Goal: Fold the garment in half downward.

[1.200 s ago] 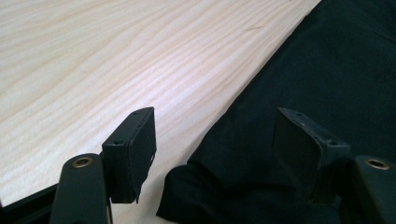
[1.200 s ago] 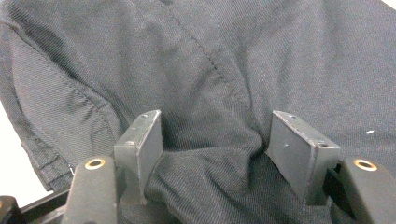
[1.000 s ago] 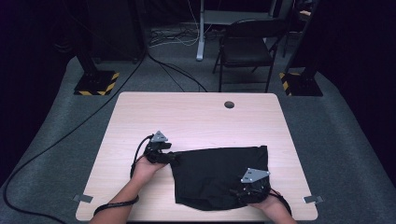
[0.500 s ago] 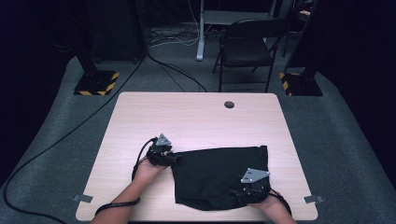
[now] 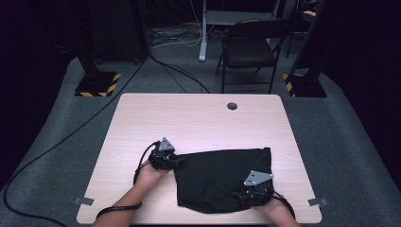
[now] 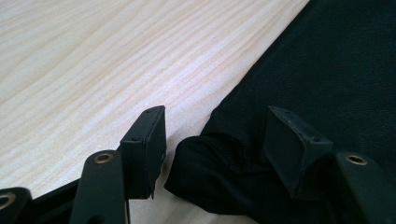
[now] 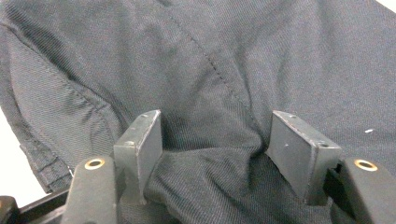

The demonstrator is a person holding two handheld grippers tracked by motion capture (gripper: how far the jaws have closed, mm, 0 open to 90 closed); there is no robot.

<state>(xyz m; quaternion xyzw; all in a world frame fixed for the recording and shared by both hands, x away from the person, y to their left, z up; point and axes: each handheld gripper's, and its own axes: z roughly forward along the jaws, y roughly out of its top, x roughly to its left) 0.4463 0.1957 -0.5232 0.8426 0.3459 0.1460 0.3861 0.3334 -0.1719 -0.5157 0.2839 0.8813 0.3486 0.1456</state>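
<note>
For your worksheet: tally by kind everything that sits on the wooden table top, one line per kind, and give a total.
Black cloth: 1
Handheld grippers: 2, the left gripper and the right gripper
Total: 3

A: Quick count, what's on the table?
B: 1 black cloth. Nothing else loose on it.
A: Grippers?
B: 2. Left gripper at the cloth's left edge, right gripper on its near part. 2 jaws each, so 4 jaws total.
A: Hands?
B: 2, one per gripper.
A: Table itself?
B: 1 table, 1 round hole near the far edge, 2 grey tape tabs at the near corners.
A: Beyond it?
B: 1 folding chair, 2 stand bases w/ yellow-black stripes, a few floor cables, can't tell exact no.
</note>
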